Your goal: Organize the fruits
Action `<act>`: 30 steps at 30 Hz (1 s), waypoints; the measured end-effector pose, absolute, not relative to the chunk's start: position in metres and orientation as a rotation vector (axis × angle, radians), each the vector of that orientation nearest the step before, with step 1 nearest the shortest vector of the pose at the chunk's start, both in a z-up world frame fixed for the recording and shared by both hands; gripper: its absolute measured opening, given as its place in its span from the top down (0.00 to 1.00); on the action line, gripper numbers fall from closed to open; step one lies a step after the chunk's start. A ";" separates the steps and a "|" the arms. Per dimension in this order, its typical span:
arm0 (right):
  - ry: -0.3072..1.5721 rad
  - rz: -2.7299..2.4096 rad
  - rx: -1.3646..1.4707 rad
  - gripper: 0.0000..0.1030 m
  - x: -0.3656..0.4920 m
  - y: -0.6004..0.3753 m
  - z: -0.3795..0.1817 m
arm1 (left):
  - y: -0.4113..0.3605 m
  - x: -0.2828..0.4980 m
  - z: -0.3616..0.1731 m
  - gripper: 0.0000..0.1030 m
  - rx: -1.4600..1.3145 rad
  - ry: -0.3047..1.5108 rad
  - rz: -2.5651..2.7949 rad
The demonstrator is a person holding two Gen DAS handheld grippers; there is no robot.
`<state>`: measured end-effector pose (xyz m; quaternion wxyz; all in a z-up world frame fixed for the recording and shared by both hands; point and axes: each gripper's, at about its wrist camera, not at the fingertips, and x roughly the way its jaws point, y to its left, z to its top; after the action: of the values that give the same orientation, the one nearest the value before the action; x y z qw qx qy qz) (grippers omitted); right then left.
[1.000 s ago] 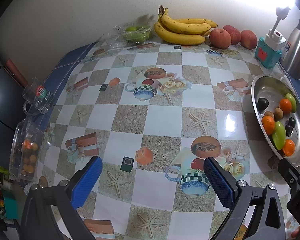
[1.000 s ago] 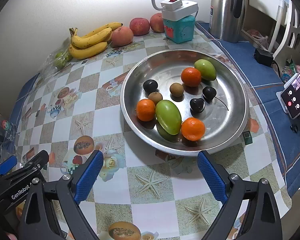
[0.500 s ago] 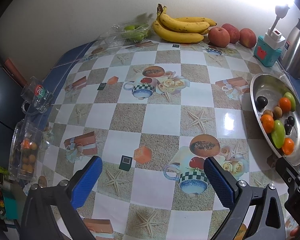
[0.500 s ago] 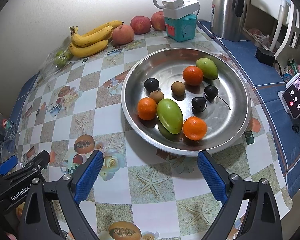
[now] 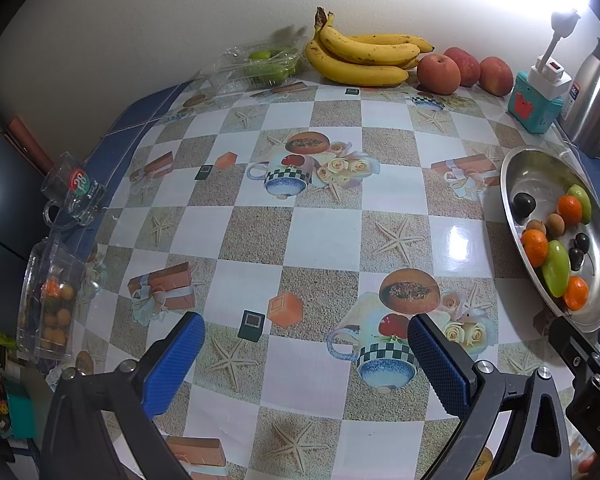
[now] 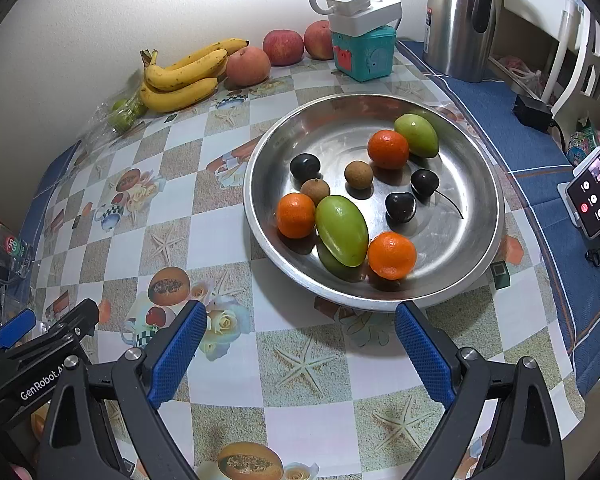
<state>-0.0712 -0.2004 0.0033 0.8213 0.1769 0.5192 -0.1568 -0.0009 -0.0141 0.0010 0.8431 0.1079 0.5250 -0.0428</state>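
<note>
A steel plate [image 6: 476,168] [image 5: 540,168] holds three oranges [image 6: 391,255], two green mangoes [image 6: 341,229], dark cherries [image 6: 400,207] and brown longans [image 6: 358,175]. Against the wall lie a banana bunch [image 5: 360,60] [image 6: 184,76] and three apples [image 5: 438,73] [image 6: 247,67]. My right gripper [image 6: 300,350] stands open just in front of the plate's near rim, holding nothing. My left gripper [image 5: 304,364] hangs open over the patterned tablecloth, left of the plate, also holding nothing.
A clear box of green fruit [image 5: 260,66] sits left of the bananas. A clear box of small orange fruit [image 5: 50,300] and a glass mug [image 5: 74,194] sit at the table's left edge. A teal box with a power strip [image 6: 362,46], a steel kettle [image 6: 458,20] and a phone [image 6: 592,196] stand to the right.
Both views have shifted slightly: the fruit and plate sit a bit lower in the right view and the plate a bit farther right in the left view. Both grippers stay open.
</note>
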 end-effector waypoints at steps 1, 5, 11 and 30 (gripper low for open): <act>1.106 -0.334 0.377 0.08 -0.071 -0.200 0.003 | -0.014 -0.001 0.001 0.00 0.228 1.109 -0.090; 1.108 -0.333 0.376 0.08 -0.071 -0.200 0.002 | -0.014 -0.001 0.001 0.00 0.228 1.108 -0.091; 1.109 -0.333 0.377 0.08 -0.071 -0.199 0.002 | -0.014 -0.001 0.001 0.00 0.227 1.109 -0.090; 1.118 -0.326 0.373 0.08 -0.071 -0.198 0.001 | -0.014 -0.002 0.003 0.00 0.230 1.096 -0.094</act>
<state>-0.0706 -0.1982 0.0006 0.8189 0.1751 0.5246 -0.1532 -0.0021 -0.0142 0.0029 0.8462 0.1088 0.5197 -0.0447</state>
